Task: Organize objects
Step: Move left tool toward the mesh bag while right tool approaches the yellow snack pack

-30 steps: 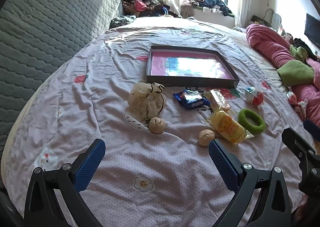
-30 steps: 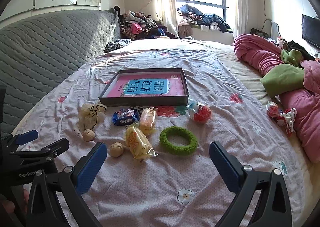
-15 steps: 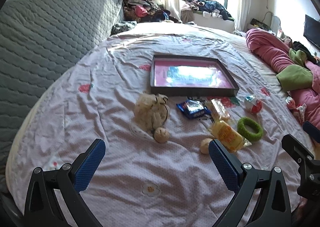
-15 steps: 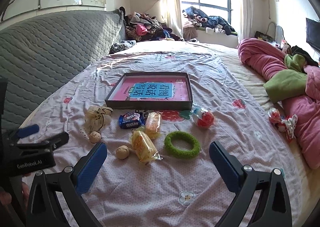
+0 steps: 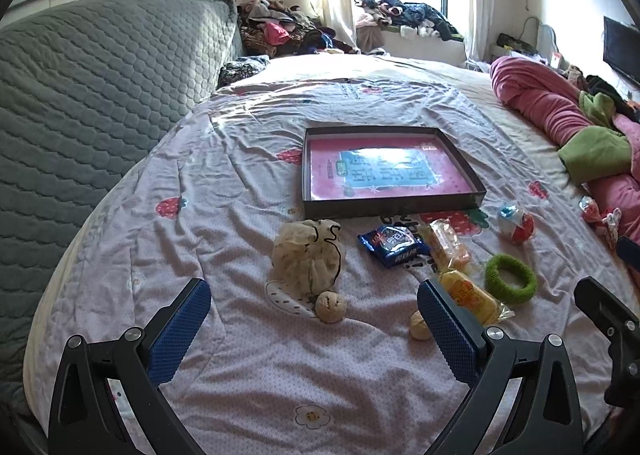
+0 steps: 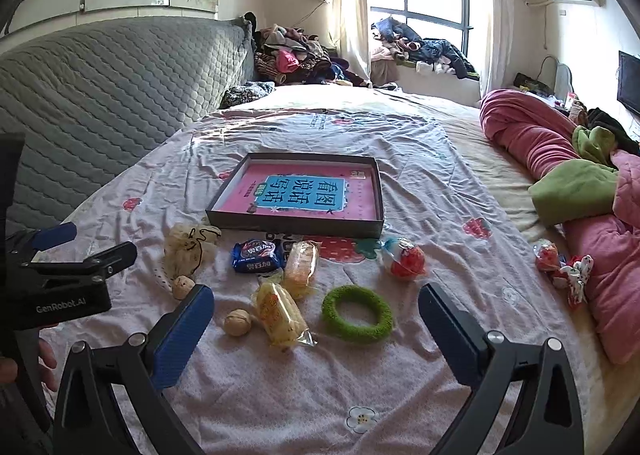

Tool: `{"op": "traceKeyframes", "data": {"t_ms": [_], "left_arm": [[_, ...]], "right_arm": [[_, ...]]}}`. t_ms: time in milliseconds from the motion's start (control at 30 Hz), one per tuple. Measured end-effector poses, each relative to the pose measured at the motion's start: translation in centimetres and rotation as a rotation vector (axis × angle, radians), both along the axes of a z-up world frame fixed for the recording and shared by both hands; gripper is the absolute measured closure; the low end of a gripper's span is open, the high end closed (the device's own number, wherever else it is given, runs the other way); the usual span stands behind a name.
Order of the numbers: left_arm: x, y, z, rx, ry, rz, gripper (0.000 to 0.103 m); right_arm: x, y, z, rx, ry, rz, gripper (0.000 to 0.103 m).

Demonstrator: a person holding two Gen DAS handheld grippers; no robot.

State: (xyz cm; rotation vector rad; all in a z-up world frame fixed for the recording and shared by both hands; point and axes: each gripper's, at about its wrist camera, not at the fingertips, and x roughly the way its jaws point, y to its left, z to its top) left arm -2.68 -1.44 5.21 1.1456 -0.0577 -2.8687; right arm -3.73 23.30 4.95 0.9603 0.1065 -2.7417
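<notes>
Both grippers (image 5: pixel 314 329) (image 6: pixel 316 329) gape empty; pinch the ring (image 6: pixel 357 314) across its rim (soft, light, probably squashy).

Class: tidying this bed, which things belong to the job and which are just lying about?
For the job: shallow box, green ring, blue packet, two walnuts, drawstring pouch, yellow snack.
Lying about: pink quilt, clothes pile.

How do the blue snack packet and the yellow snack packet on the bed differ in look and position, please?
The blue snack packet is opaque, dark and flat; the yellow snack packet is clear-wrapped, puffier and longer. The blue one lies nearer the tray; the yellow one lies nearer the grippers, beside the green ring. Both rest untouched on the bedsheet.
</notes>
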Motion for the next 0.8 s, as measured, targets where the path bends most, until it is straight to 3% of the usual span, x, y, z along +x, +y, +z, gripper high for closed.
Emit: {"op": "traceKeyframes", "data": {"t_ms": [367, 800], "left_arm": [[-2.3, -0.6, -2.2, -0.007, -0.052, 0.015, 0.0], [-5.7, -0.8, -5.5, 0.004, -0.109, 0.015, 0.0]], "right_arm": [[-1.3, -1.3, -2.1, 0.037, -0.05, 0.037, 0.0], [-4.3, 0.2, -5.3, 0.059, -0.12, -0.02, 0.0]]}}
